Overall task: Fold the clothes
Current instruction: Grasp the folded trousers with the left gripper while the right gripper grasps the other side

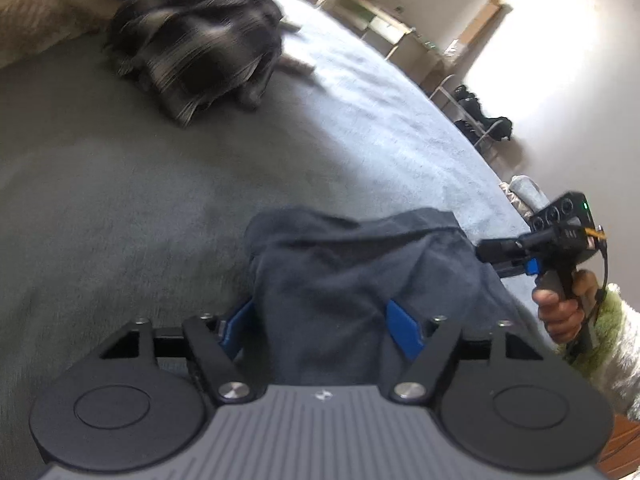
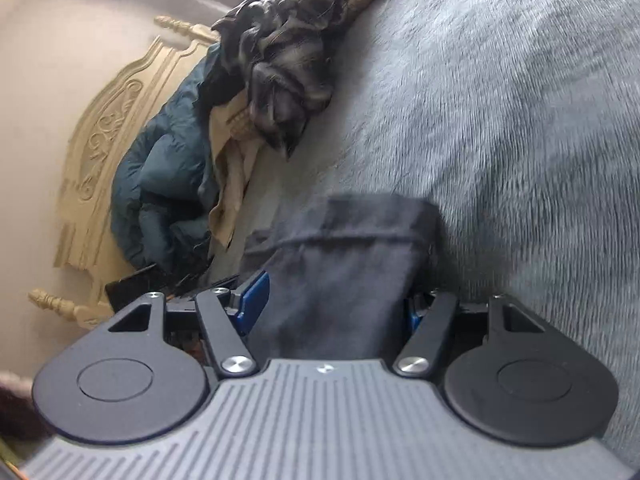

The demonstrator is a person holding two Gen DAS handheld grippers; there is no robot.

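A dark navy garment [image 1: 352,264] is bunched up on the grey bed cover [image 1: 120,200]. My left gripper [image 1: 320,320] has the cloth filling the gap between its blue fingers [image 1: 404,328]; the fingertips are hidden under the fabric. In the right wrist view the same garment [image 2: 352,256] fills the space between the fingers of my right gripper [image 2: 332,304] and covers their tips. From the left wrist view, the right gripper [image 1: 492,250] reaches into the garment's right side, held by a hand [image 1: 560,312].
A crumpled dark plaid garment [image 1: 200,40] [image 2: 284,52] lies farther up the bed by a beige pillow [image 1: 36,20]. A teal jacket [image 2: 160,176] rests against the carved headboard [image 2: 104,128]. Shelves [image 1: 384,24] stand along the far wall.
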